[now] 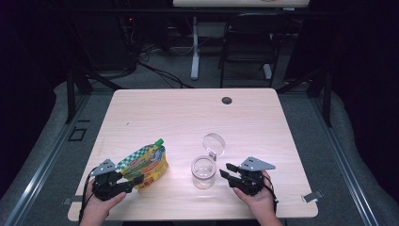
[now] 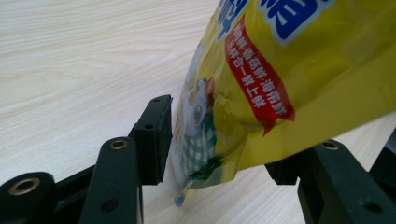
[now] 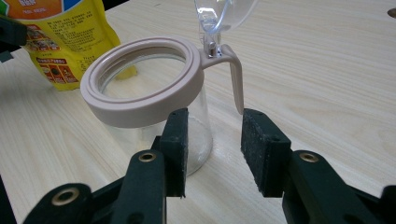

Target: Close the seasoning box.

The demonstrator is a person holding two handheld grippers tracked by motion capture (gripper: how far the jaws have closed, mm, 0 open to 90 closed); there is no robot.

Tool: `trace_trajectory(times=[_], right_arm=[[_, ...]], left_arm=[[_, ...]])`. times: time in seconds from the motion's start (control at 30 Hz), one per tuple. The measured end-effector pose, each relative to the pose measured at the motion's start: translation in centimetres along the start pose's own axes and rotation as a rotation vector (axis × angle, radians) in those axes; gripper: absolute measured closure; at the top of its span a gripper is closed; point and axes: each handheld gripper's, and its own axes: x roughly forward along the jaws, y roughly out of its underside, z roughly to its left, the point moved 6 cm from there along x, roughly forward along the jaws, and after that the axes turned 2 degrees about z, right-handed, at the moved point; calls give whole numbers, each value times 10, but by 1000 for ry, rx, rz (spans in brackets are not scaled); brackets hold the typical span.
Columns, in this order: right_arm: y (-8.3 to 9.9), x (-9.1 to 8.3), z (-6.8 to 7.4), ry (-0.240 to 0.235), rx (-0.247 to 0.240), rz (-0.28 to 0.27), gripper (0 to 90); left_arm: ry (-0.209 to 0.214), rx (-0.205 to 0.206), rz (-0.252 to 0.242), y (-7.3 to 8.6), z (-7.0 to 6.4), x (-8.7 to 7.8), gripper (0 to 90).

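Note:
A yellow spouted pouch (image 1: 148,165) with a green cap stands tilted at the table's front left. Its lower corner (image 2: 210,154) sits between the jaws of my left gripper (image 2: 217,144), whose left pad (image 2: 156,135) presses against it; the right jaw is partly hidden behind the pouch. My left gripper (image 1: 134,181) is held by a hand. A clear glass jar (image 1: 203,172) with a pinkish rim (image 3: 140,88) has its clear lid (image 1: 214,142) flipped up. My right gripper (image 3: 212,151) is open just right of the jar, the rim's tab (image 3: 237,84) above its gap.
The light wooden table (image 1: 188,113) has a round cable hole (image 1: 227,100) near its far edge. Beyond it stand a dark chair (image 1: 249,42) and a white desk leg (image 1: 194,47). Metal rails run along both sides of the table.

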Motion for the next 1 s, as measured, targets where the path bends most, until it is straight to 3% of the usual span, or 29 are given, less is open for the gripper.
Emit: trace_trajectory(times=[1.0], right_arm=[[0,-1,-2,-3,2,-2,619]], left_arm=[[-7,29,44,-4,0,22,436]])
